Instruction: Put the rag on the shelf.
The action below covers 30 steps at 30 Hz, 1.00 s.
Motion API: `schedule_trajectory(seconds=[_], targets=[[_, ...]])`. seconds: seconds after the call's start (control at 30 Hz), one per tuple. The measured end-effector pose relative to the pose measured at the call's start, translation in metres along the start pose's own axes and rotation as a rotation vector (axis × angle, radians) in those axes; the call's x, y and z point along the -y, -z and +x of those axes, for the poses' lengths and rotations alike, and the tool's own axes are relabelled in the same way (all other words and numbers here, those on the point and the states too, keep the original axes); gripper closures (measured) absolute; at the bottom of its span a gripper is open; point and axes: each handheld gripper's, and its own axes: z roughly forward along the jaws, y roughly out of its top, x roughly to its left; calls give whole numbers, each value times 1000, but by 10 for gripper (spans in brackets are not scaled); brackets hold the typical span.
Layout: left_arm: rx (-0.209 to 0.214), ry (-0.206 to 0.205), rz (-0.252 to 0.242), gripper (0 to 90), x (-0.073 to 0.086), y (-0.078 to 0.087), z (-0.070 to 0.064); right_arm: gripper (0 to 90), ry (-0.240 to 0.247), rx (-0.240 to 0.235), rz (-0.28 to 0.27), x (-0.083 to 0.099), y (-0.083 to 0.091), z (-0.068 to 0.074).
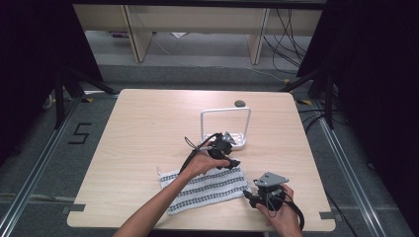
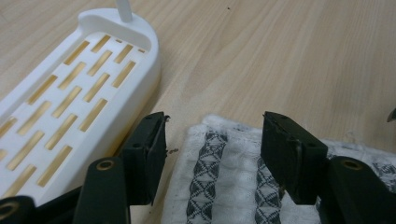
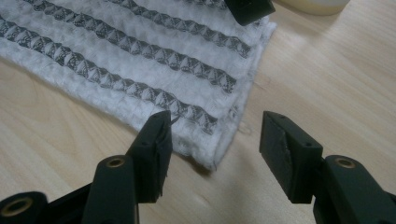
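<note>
Spread flat near the front edge of the wooden table (image 1: pixel 143 128): a white towel (image 1: pixel 205 190) with dark patterned stripes, its near-left part hidden under a forearm in the high view. Just behind its far right corner, a white slotted rack (image 1: pixel 236 140) with a tall wire handle; rack cut off by the left edge in the left gripper view.

Left gripper (image 2: pixel 212 140) low over that far corner, jaws spread, nothing between them but cloth below. Right gripper (image 3: pixel 215 140) at the towel's near right corner, jaws likewise apart, straddling the corner; contact with the fabric hard to judge. Small dark round object (image 1: pixel 239 103) at the far edge, too small to identify.
</note>
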Motion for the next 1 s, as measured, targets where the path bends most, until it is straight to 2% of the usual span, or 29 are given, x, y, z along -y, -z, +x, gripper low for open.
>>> schedule_trajectory(seconds=[0.03,0.17,0.27,0.3,0.43,0.57,0.67,0.73,0.77,0.8,0.9,0.93,1.0], targets=[[11,14,7,408,0,-1,0,452,-9,-2,9,0,0,1],[0,4,24,420,0,-5,4,460,-41,-7,15,1,-1,1],[15,13,35,429,0,-7,6,465,-27,-8,7,0,-3,-3],[18,11,37,431,0,-7,6,466,-50,-15,16,0,-4,-2],[17,3,50,446,0,-8,7,477,-40,-14,30,-1,-7,-2],[27,-15,57,474,0,-10,6,497,-69,-25,48,-1,-8,-2],[22,-21,65,516,0,-10,4,526,-58,-27,36,1,-10,-4],[25,-25,66,579,-1,-10,4,568,-87,-52,40,1,-10,-4],[23,-30,71,610,-1,-9,3,589,-77,-58,35,1,-10,-6],[27,-39,75,645,-1,-9,2,617,-113,-62,24,2,-11,-5],[23,-64,82,747,-1,-9,0,713,-101,-71,10,2,-11,-13],[26,-65,80,782,-1,-9,-1,739,-109,-74,15,2,-11,-13],[29,-57,79,821,-1,-10,-2,807,-86,-75,6,2,-13,-16]])
